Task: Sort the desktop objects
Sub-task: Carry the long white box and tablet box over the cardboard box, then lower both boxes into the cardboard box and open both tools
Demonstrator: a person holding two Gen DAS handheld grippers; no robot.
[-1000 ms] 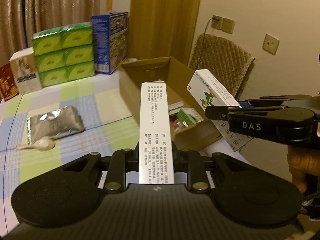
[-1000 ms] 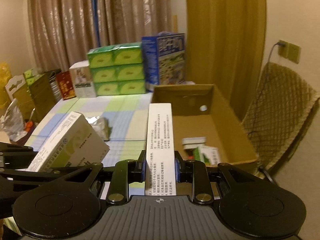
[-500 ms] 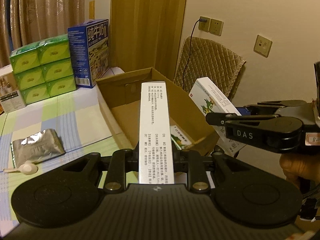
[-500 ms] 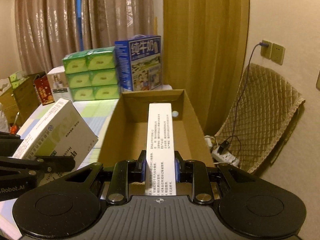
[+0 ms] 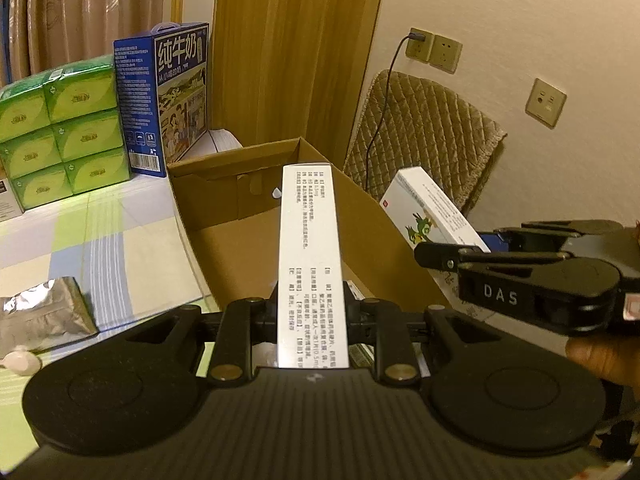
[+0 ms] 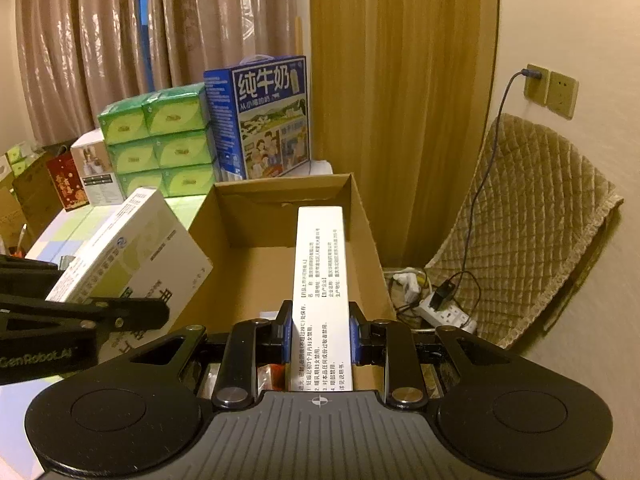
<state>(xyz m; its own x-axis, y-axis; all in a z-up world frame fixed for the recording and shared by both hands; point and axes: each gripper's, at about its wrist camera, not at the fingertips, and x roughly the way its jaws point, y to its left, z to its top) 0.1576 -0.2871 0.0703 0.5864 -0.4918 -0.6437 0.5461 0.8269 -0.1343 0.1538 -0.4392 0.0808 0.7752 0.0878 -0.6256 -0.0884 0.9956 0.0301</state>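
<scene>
My left gripper point(image 5: 313, 306) is shut on a white medicine box point(image 5: 310, 256) whose narrow printed side reaches out over the open cardboard box point(image 5: 224, 248). In the right wrist view the same box shows a pale green face point(image 6: 132, 256), with the left gripper's fingers point(image 6: 120, 318) clamped on it. My right gripper point(image 6: 320, 322) is shut on a second white box point(image 6: 320, 276), held above the cardboard box point(image 6: 256, 268). From the left wrist view this second box shows a green bird picture point(image 5: 430, 214) at the carton's right side. A few small packs lie inside, mostly hidden.
Stacked green tissue packs point(image 5: 60, 136) and a blue milk carton point(image 5: 168, 96) stand behind the cardboard box on the checked tablecloth point(image 5: 100, 232). A foil pouch point(image 5: 40, 316) lies at left. A quilted chair point(image 6: 532, 216) and a power strip point(image 6: 444, 312) are at right.
Both grippers have carried their boxes rightward and forward. They now hang over the cardboard box, which fills more of both views. Both grips are unchanged.
</scene>
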